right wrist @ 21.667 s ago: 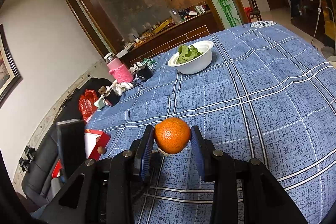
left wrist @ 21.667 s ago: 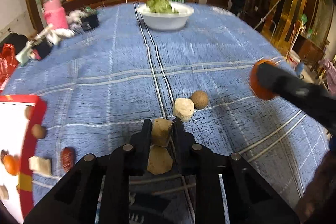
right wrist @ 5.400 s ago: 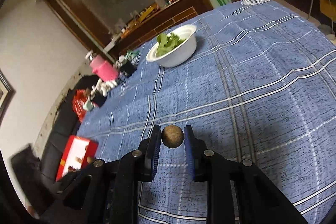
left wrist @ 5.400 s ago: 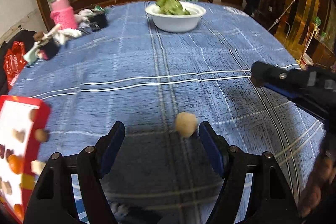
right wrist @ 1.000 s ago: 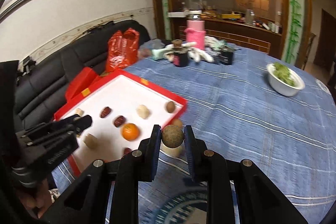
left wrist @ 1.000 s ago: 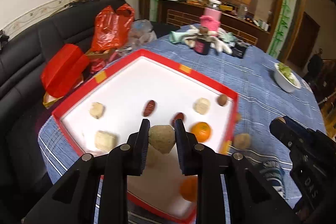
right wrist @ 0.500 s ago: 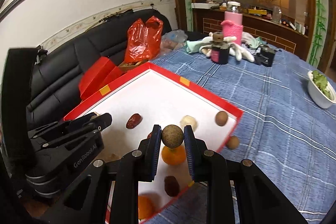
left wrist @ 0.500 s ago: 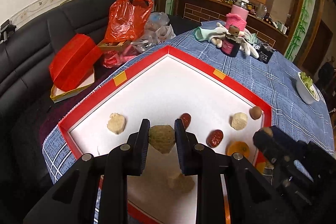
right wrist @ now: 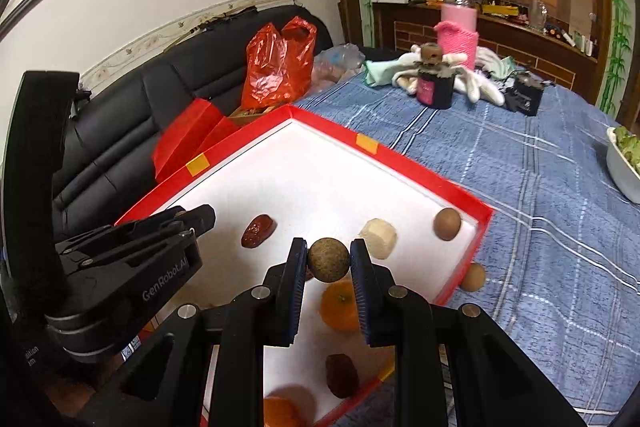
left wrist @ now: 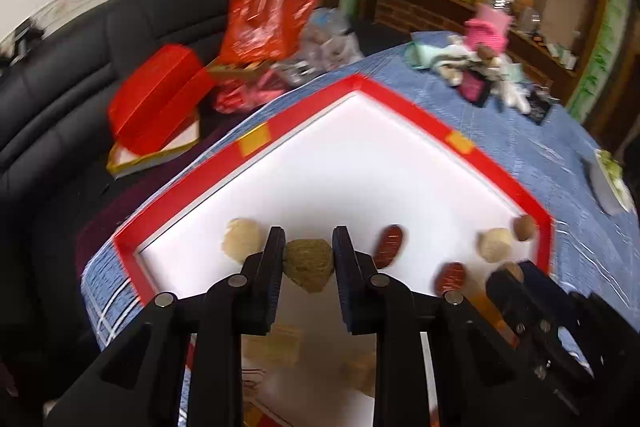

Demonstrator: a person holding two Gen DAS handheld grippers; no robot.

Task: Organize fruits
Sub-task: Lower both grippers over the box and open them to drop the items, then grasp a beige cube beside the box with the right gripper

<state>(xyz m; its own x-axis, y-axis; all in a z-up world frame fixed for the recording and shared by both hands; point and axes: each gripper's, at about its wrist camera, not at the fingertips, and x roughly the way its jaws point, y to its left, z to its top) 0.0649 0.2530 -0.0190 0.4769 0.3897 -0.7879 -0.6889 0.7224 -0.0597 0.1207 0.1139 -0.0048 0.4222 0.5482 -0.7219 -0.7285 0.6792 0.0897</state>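
My left gripper point(left wrist: 308, 259) is shut on a tan lumpy fruit point(left wrist: 309, 263) and holds it above the red-rimmed white tray point(left wrist: 320, 163). My right gripper point(right wrist: 328, 259) is shut on a round brown fruit point(right wrist: 328, 259) above the same tray point(right wrist: 384, 155). The tray holds red dates point(right wrist: 258, 225), a pale lumpy fruit point(right wrist: 378, 233), a brown ball point(right wrist: 447, 223), oranges point(right wrist: 340, 305) and a dark date point(right wrist: 342, 375). The left gripper shows in the right wrist view point(right wrist: 200, 217); the right gripper shows in the left wrist view point(left wrist: 508, 275).
One small brown fruit point(right wrist: 473, 277) lies on the blue checked cloth point(right wrist: 540, 227) just outside the tray's right edge. A white bowl of greens point(right wrist: 624, 167) stands far right. A pink bottle point(right wrist: 458, 27), a dark jar point(right wrist: 434, 83) and gloves sit at the back. A black sofa with red bags point(right wrist: 280, 59) lies beyond the table.
Both grippers have moved further over the tray, each still holding its fruit. The left wrist view is blurred by motion.
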